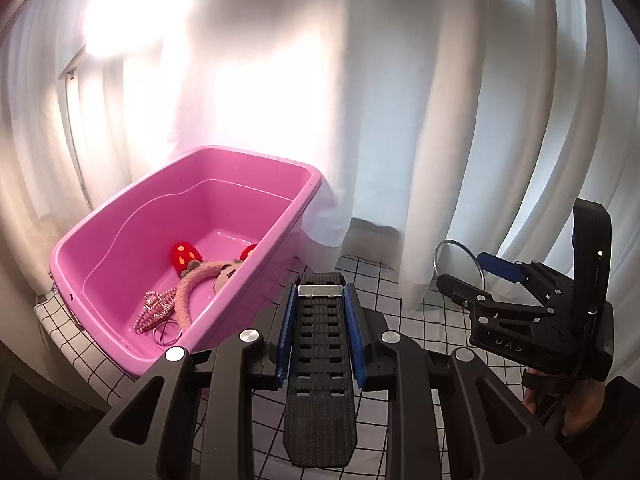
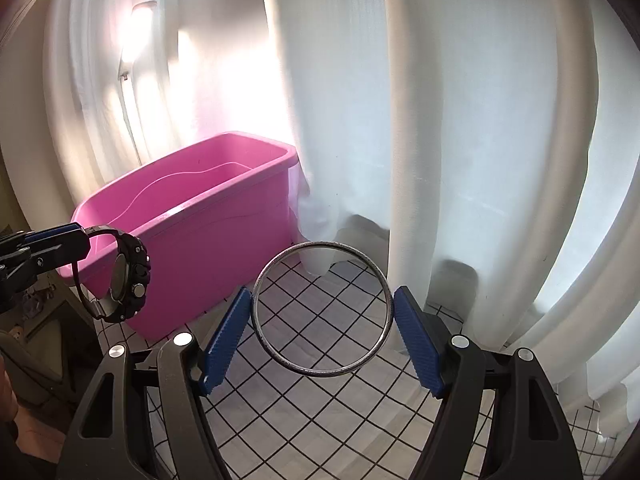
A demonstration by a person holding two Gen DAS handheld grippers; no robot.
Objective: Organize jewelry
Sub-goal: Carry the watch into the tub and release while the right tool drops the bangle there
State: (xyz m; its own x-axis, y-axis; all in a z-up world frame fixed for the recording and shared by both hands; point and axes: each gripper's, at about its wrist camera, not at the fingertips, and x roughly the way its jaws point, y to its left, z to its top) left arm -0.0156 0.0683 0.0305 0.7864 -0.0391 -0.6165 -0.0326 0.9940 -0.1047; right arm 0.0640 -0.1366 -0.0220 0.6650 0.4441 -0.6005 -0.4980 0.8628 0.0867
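Observation:
My left gripper (image 1: 320,300) is shut on the strap of a black sport watch (image 1: 320,368), whose band runs flat between the blue pads. From the right wrist view that watch (image 2: 128,276) hangs from the left gripper (image 2: 76,240) beside the pink tub (image 2: 208,232). My right gripper (image 2: 322,312) is shut on a thin silver bangle (image 2: 280,356), with both pads pressed on its rim. In the left wrist view the bangle (image 1: 479,264) sticks up from the right gripper (image 1: 472,276). The pink tub (image 1: 72,240) holds a pink headband (image 1: 192,288), a silver hair clip (image 1: 154,310) and rings (image 1: 166,332).
A white cloth with a black grid (image 2: 320,408) covers the table. White curtains (image 2: 460,120) hang right behind it and brush the cloth. Red plush ornaments (image 1: 184,256) lie in the tub. A person's hand (image 1: 576,412) holds the right gripper's handle.

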